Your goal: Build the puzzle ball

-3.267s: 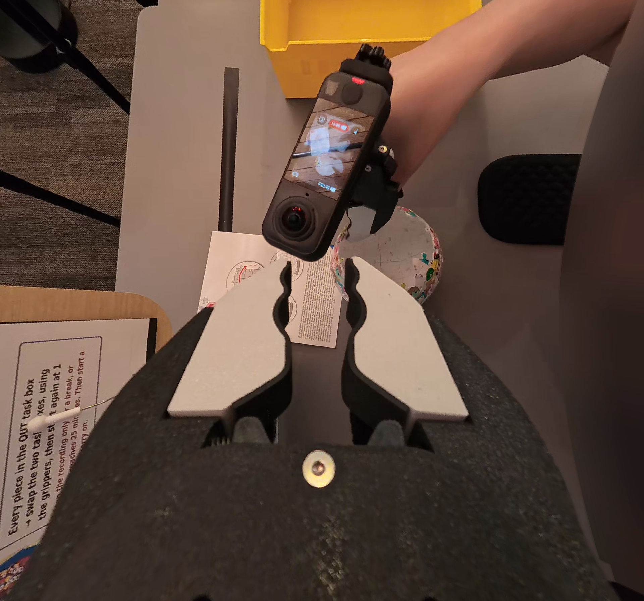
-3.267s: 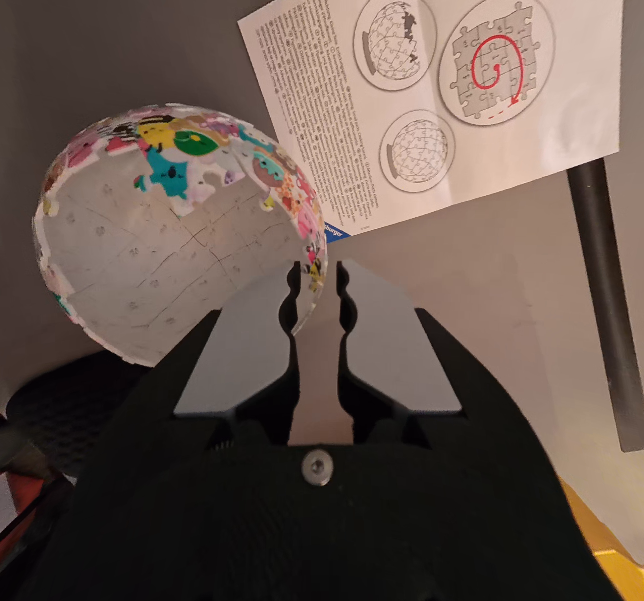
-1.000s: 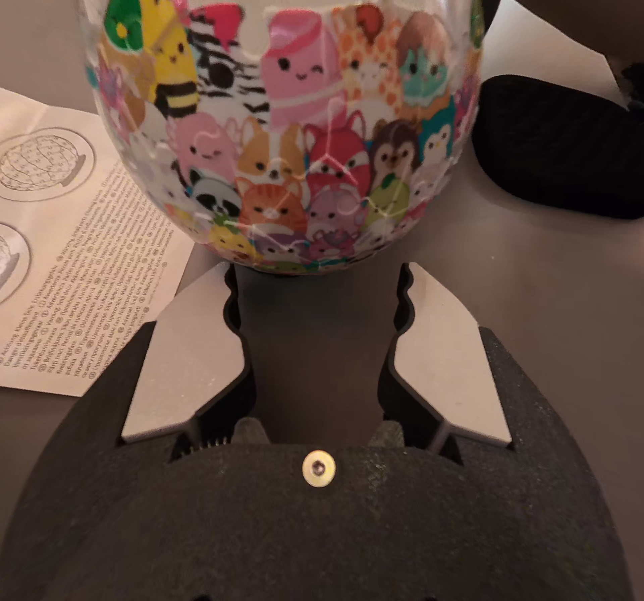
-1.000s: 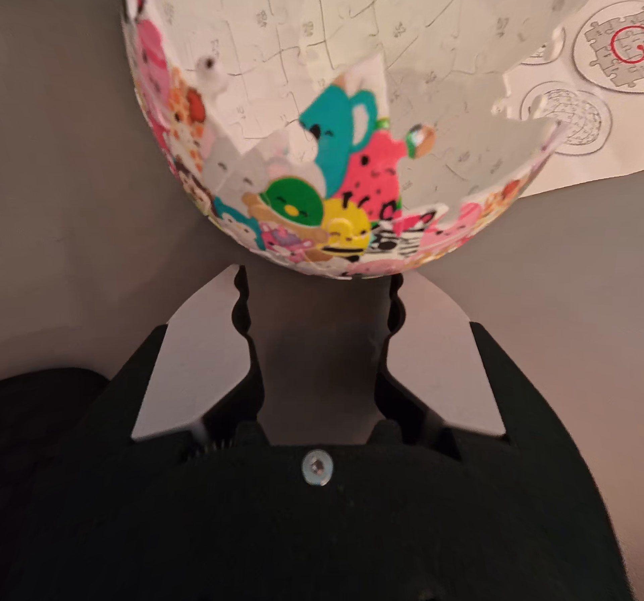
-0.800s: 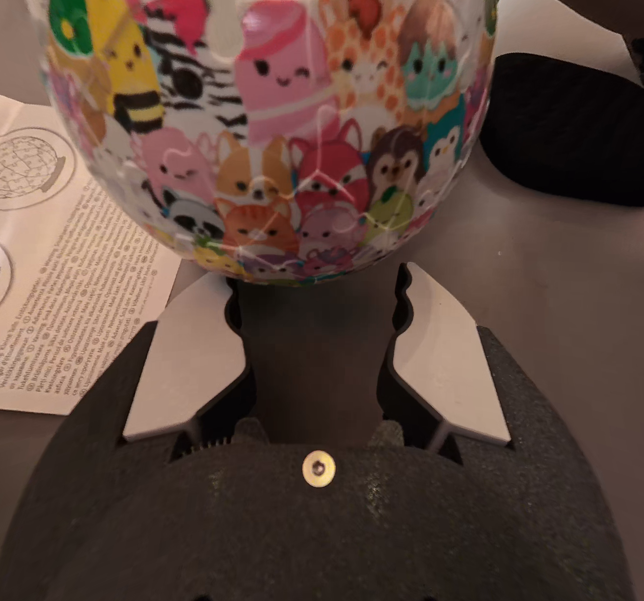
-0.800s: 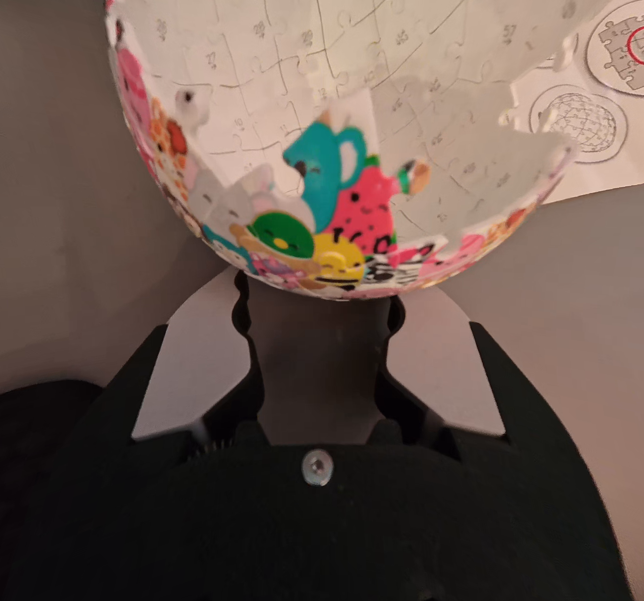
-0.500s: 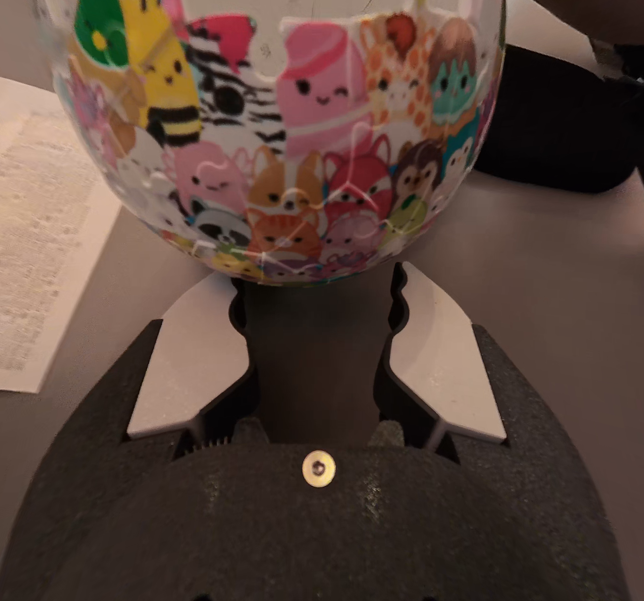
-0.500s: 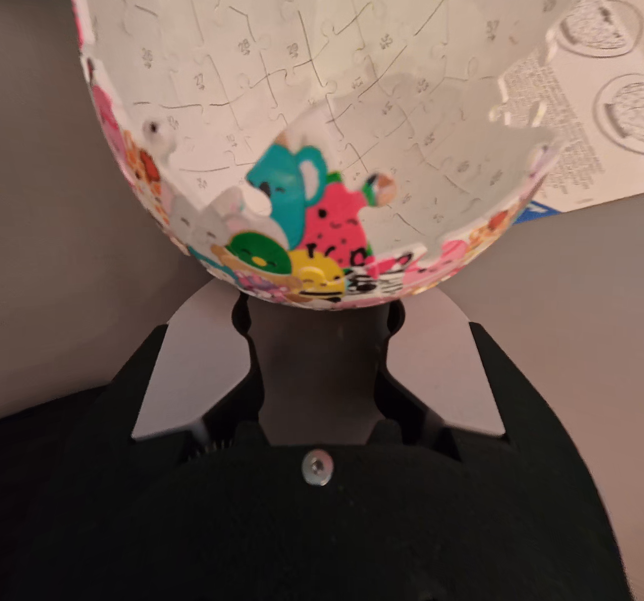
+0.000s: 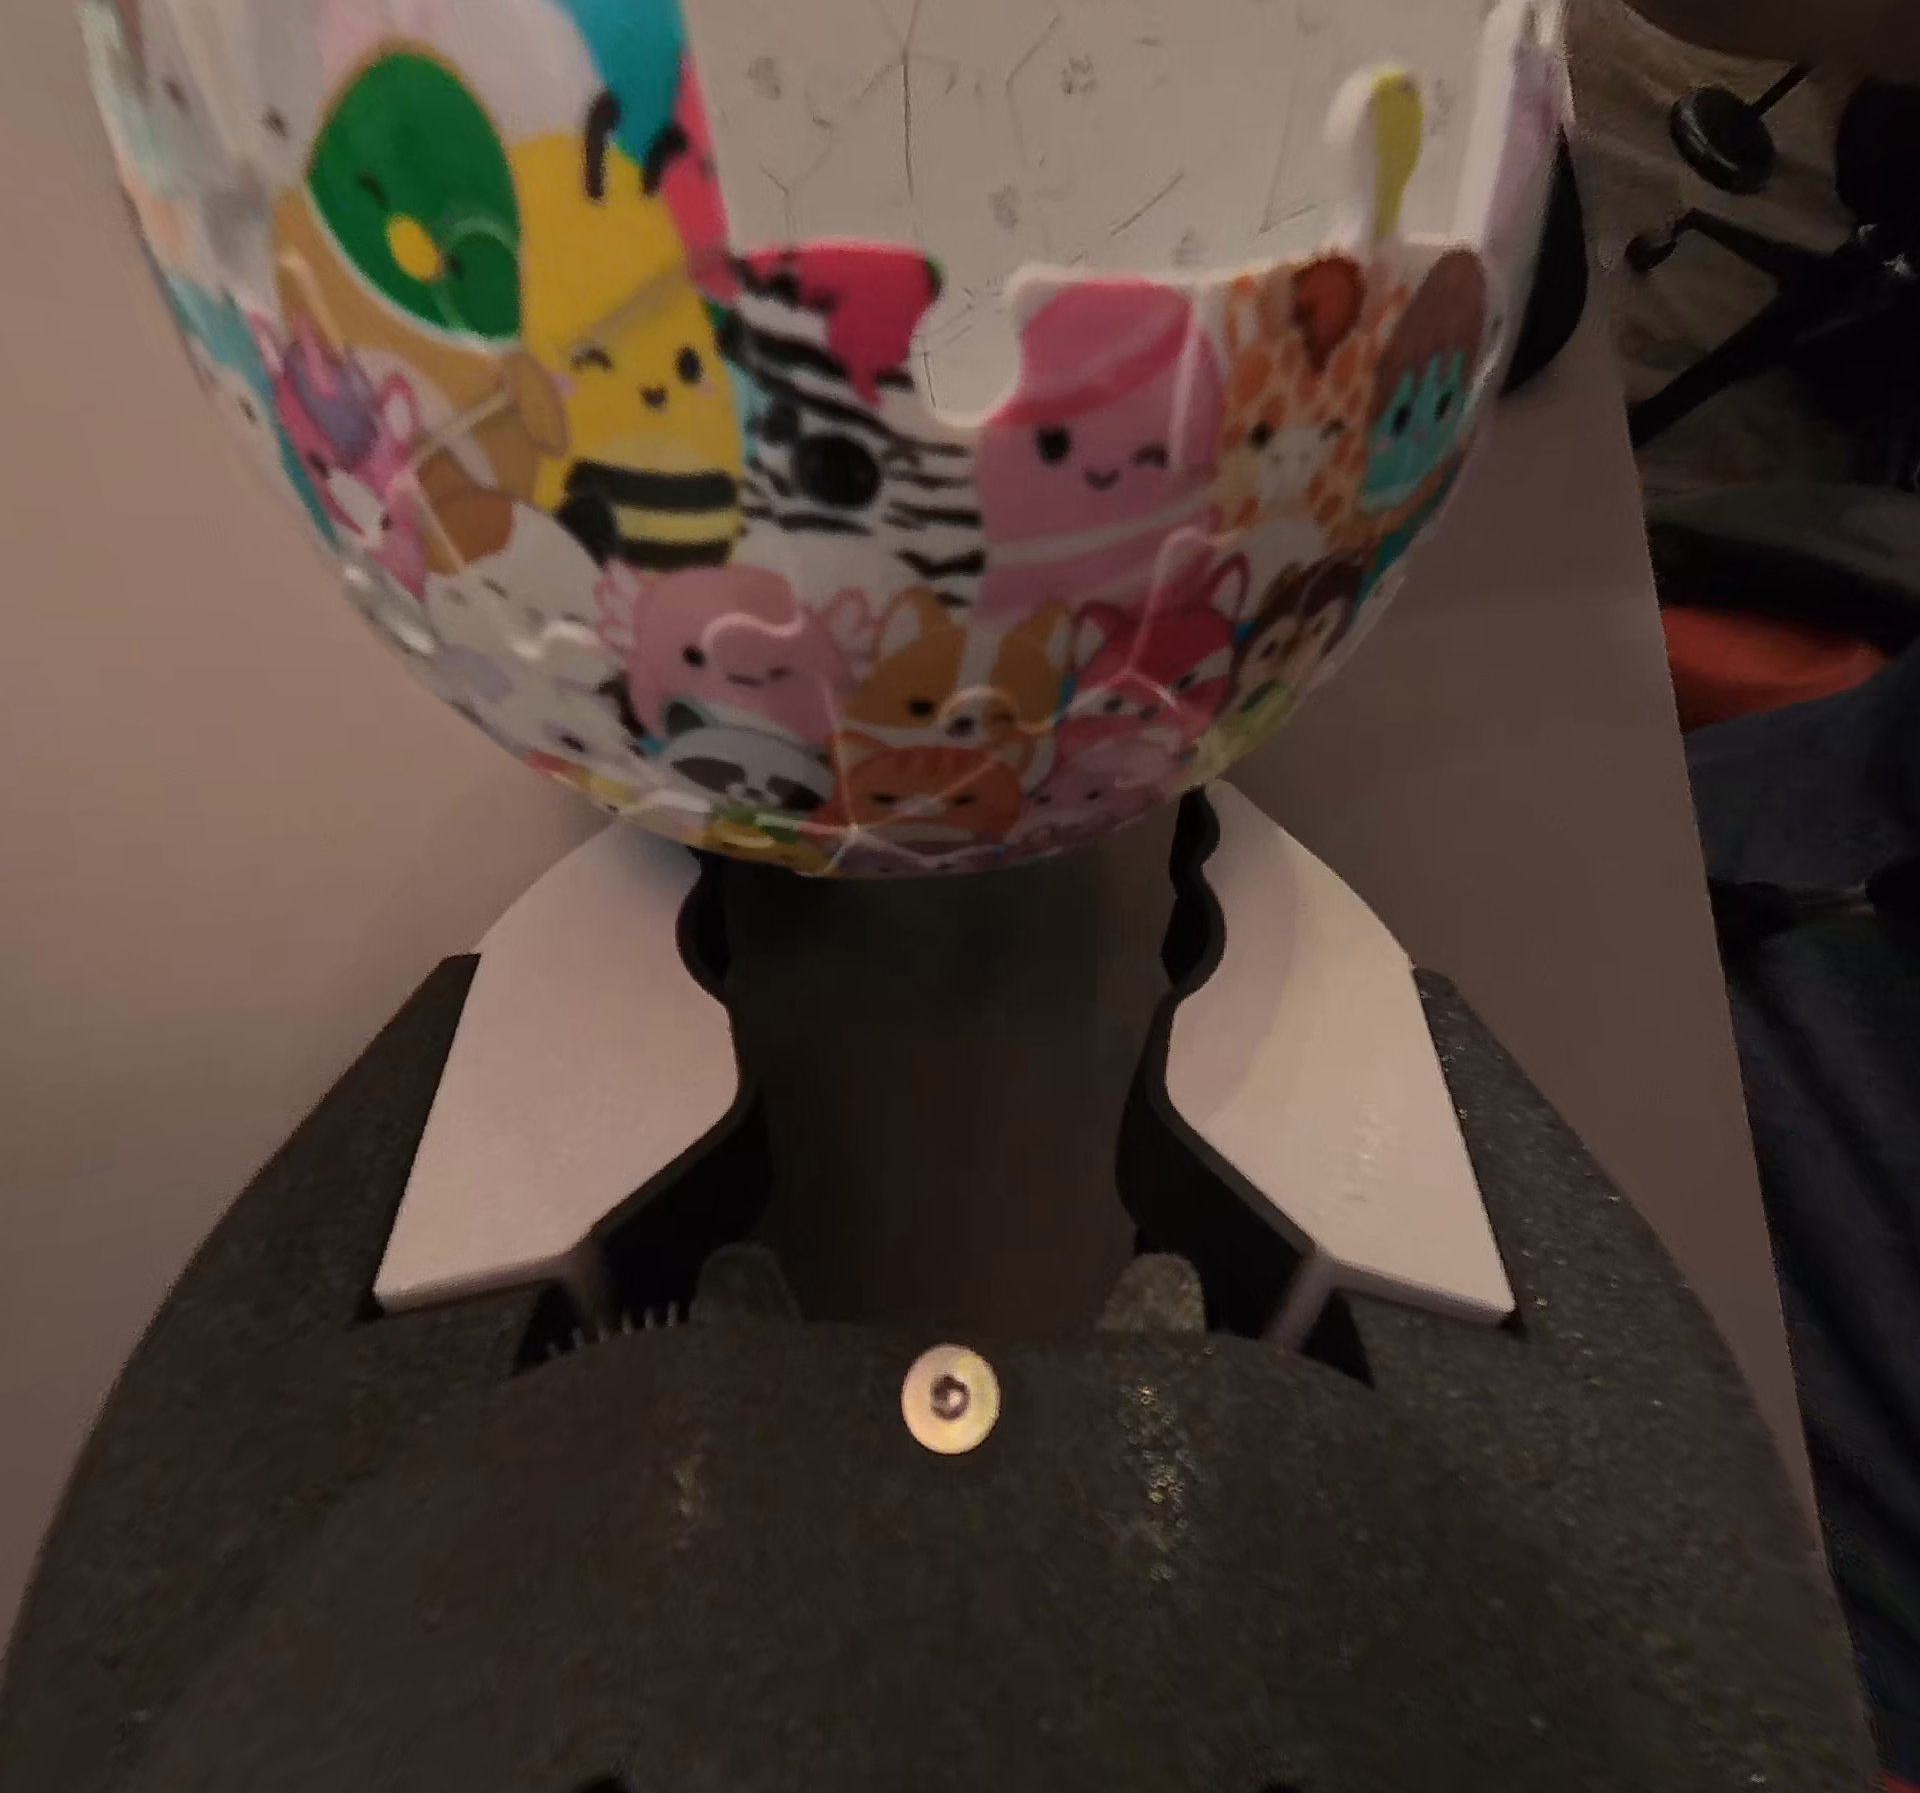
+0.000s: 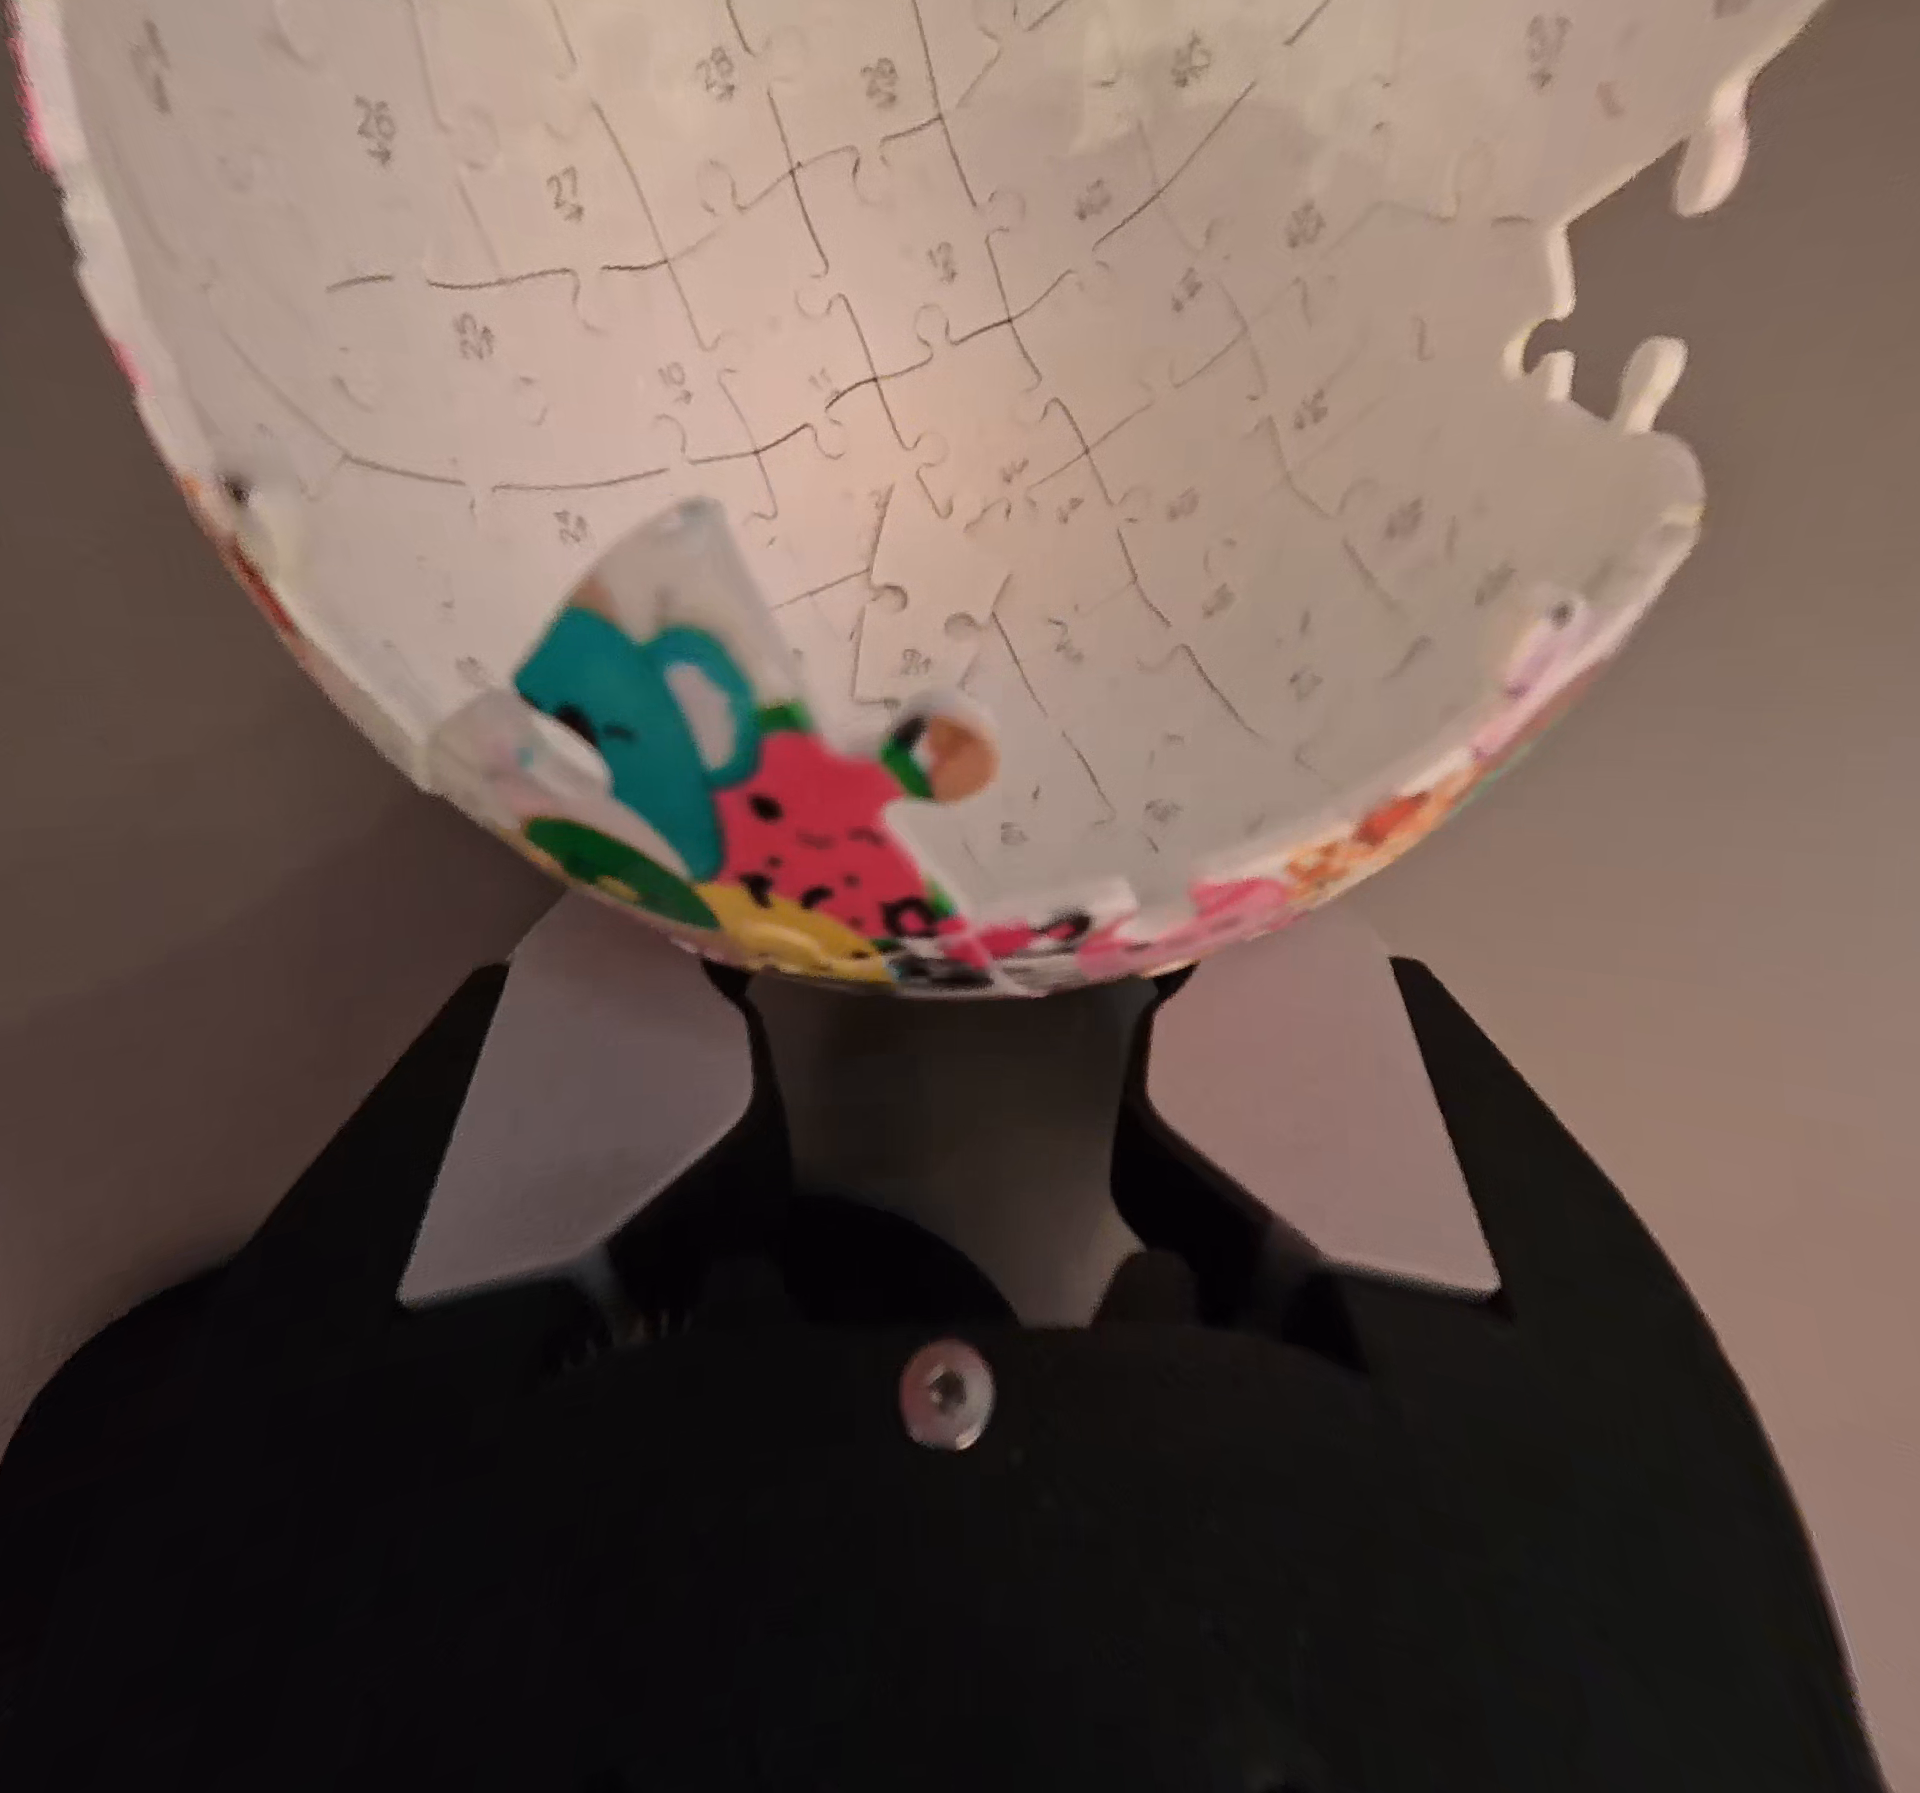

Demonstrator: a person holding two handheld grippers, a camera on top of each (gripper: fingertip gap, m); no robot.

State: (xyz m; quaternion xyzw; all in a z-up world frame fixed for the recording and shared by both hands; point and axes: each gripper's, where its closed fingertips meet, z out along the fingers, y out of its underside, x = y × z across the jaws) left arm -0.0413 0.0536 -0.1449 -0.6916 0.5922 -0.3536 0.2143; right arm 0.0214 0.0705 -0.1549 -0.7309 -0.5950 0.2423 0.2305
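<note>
Both my left gripper (image 9: 940, 870) and right gripper (image 10: 940, 974) spread wide against the puzzle ball (image 9: 831, 393) at twelve o'clock (half-built): press gently, evenly.

**Tong Hardware: Appearance Findings**

Left tongs (image 9: 945, 870): body of coarse, speckled black material, broad and rounded like a dome. Two pale grey, flat-faced angular fingers (image 9: 566, 1089) project forward, each backed in black with a wavy inner edge. One silver round-head screw (image 9: 950, 1401) sits centred on the body. Small gear teeth show at the left finger's base.

Right tongs (image 10: 951, 974): same pattern, body darker and smoother black in shadow; grey fingers (image 10: 582, 1120), one silver screw (image 10: 947, 1397) at centre.
</note>
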